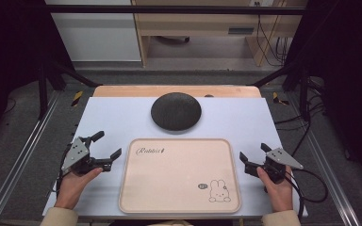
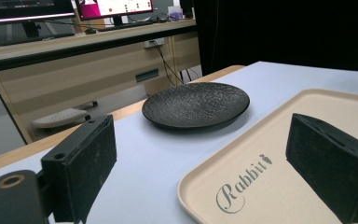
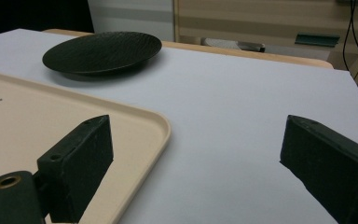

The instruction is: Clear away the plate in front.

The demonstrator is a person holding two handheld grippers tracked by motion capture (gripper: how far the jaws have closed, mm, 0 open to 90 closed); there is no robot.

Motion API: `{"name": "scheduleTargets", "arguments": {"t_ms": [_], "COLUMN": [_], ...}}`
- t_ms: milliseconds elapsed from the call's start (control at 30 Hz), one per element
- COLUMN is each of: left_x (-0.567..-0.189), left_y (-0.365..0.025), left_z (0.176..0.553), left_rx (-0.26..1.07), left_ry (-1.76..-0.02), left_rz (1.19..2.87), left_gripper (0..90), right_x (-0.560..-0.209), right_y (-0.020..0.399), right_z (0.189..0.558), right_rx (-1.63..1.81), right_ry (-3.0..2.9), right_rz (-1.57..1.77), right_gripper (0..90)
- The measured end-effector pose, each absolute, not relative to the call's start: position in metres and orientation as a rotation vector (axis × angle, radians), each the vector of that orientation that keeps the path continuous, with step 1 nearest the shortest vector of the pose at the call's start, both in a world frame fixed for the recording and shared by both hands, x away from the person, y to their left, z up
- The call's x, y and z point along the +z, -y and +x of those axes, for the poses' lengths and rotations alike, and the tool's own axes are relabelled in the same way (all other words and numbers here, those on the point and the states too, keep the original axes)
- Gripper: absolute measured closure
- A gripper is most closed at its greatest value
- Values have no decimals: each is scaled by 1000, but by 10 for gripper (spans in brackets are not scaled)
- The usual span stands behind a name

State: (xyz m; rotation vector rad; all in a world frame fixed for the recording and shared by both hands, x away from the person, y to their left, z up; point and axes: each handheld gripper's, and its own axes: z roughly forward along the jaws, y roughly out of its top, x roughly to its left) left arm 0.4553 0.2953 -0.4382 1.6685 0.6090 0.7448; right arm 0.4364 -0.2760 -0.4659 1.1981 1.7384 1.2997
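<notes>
A beige tray (image 1: 179, 202) with a rabbit drawing lies at the table's front middle, with nothing on it. Behind it sits a black textured plate (image 1: 176, 111). My left gripper (image 1: 107, 144) stands open left of the tray, held in a hand, its jaws wide apart. In the left gripper view the plate (image 2: 196, 103) and the tray's corner (image 2: 242, 186) lie ahead between the jaws. My right gripper (image 1: 253, 153) stands open right of the tray. In the right gripper view the tray's corner (image 3: 135, 121) is by the left jaw and the plate (image 3: 102, 51) lies farther off.
The table has a pale blue-white top (image 1: 245, 117) with a wooden strip (image 1: 122, 91) along the far edge. Black frame bars (image 1: 283, 70) rise at both back corners. Cables (image 1: 306, 188) trail off the right side. A wooden desk (image 2: 74, 51) stands beyond.
</notes>
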Motion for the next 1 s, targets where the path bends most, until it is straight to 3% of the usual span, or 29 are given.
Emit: {"name": "scheduleTargets", "arguments": {"t_ms": [367,667,1000], "left_x": [-426,-389,-386], "left_y": [-251,-168,-110], "left_z": [454,500,543], "left_rx": [885,1014,1056], "left_ry": [-492,-233,-120], "left_rz": [1923,2265,2441], "left_gripper": [99,202,308], "right_x": [-468,-461,-463], "right_y": [271,268,277], "right_z": [419,405,407], "right_rx": [1204,1207,1223], "right_ry": [-1790,-1770,-1740], "right_rz": [1201,1175,1232], "right_gripper": [57,71,83]}}
